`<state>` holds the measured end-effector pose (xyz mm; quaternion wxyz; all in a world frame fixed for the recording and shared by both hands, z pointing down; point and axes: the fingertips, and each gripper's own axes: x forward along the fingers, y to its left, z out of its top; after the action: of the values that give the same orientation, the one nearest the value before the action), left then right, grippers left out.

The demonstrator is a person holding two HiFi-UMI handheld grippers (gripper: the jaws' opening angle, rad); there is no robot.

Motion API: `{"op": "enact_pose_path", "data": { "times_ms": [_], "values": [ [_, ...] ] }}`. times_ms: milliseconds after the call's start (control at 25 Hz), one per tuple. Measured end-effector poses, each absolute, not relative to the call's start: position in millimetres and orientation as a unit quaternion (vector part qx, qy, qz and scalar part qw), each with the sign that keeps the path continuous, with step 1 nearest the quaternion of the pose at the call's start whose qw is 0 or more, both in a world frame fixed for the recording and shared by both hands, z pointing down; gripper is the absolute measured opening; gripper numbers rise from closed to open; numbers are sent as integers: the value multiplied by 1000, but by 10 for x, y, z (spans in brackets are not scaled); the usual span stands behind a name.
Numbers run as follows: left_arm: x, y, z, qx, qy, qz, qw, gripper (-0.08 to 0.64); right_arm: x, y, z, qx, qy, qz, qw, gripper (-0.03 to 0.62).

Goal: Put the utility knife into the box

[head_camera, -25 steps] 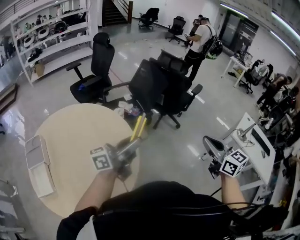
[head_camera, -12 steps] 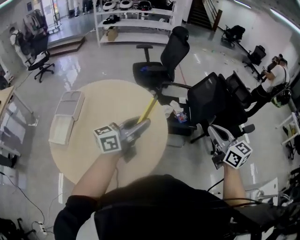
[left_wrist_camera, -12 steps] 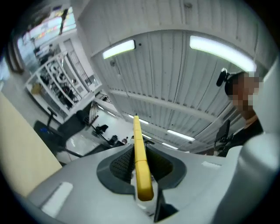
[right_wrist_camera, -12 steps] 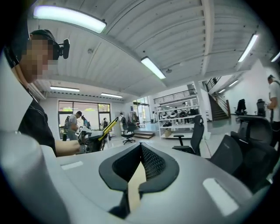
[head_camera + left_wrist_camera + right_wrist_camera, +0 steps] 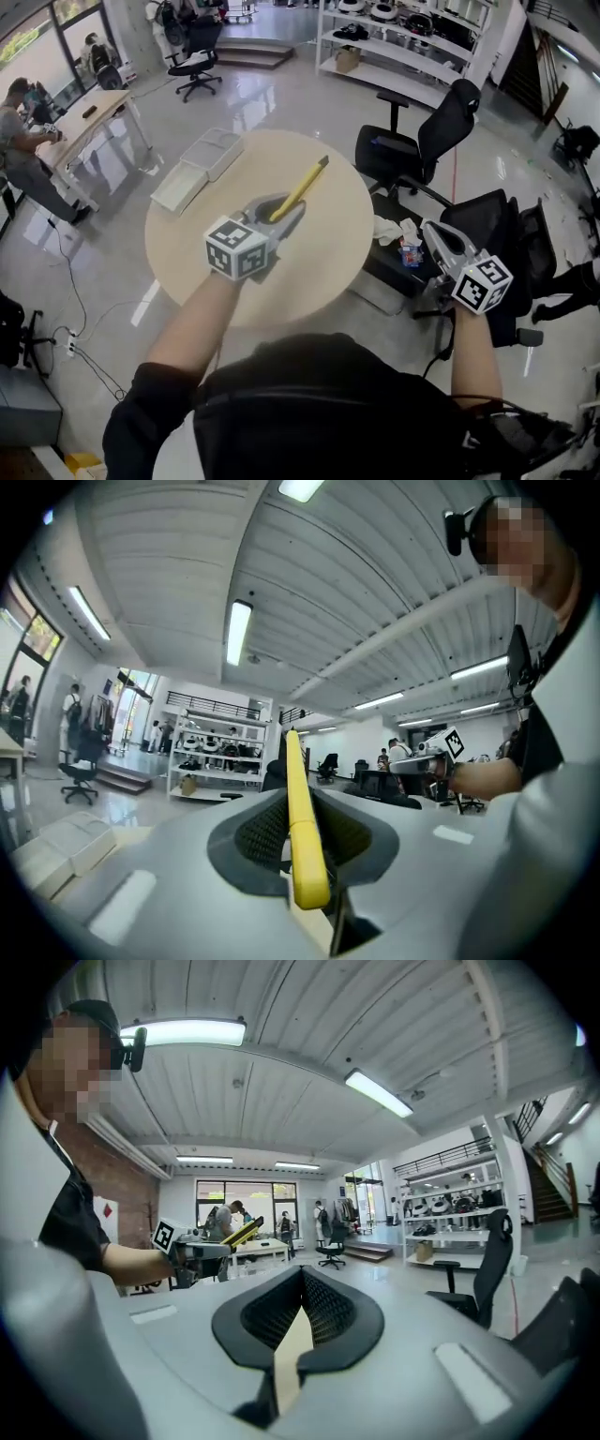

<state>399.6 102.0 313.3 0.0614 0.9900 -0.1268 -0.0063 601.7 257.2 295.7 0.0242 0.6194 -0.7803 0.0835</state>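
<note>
Since the earlier frames the person has turned, so the one round table [image 5: 187,272] now sits mid-view and the left gripper [image 5: 286,208] is over its top rather than at its edge. Its two jaws are part-way closed and clamp the single yellow utility knife [image 5: 305,185] near its back end; the knife juts out past the fingertips toward the table's far side. The one white box [image 5: 192,173] lies open in two halves, side by side at the far left rim, well apart from the knife. The right gripper [image 5: 433,232] hangs off the table over the floor, jaws together with nothing between them. One black chair [image 5: 441,131] stands near the table's far right edge.
</note>
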Motion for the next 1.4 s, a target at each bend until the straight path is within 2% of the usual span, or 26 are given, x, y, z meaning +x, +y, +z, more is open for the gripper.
{"op": "enact_pose_path", "data": {
  "times_ms": [480, 800, 920, 1120, 1400],
  "values": [
    [2749, 418, 3344, 962, -263, 9, 74, 69, 5102, 1196, 3117, 494, -865, 83, 37, 14],
    [1063, -1489, 3971, 940, -320, 46, 109, 69, 3595, -856, 3352, 462, -881, 75, 62, 14],
    [644, -2275, 4326, 931, -336, 70, 125, 69, 3181, -1701, 3507, 459, -883, 67, 66, 15],
    [281, -3276, 5115, 918, -338, 106, 179, 69, 2681, -2800, 4102, 443, -888, 83, 86, 14],
    [191, -4281, 5993, 906, -330, 158, 214, 69, 2502, -3861, 4927, 442, -882, 124, 103, 15]
  ]
}}
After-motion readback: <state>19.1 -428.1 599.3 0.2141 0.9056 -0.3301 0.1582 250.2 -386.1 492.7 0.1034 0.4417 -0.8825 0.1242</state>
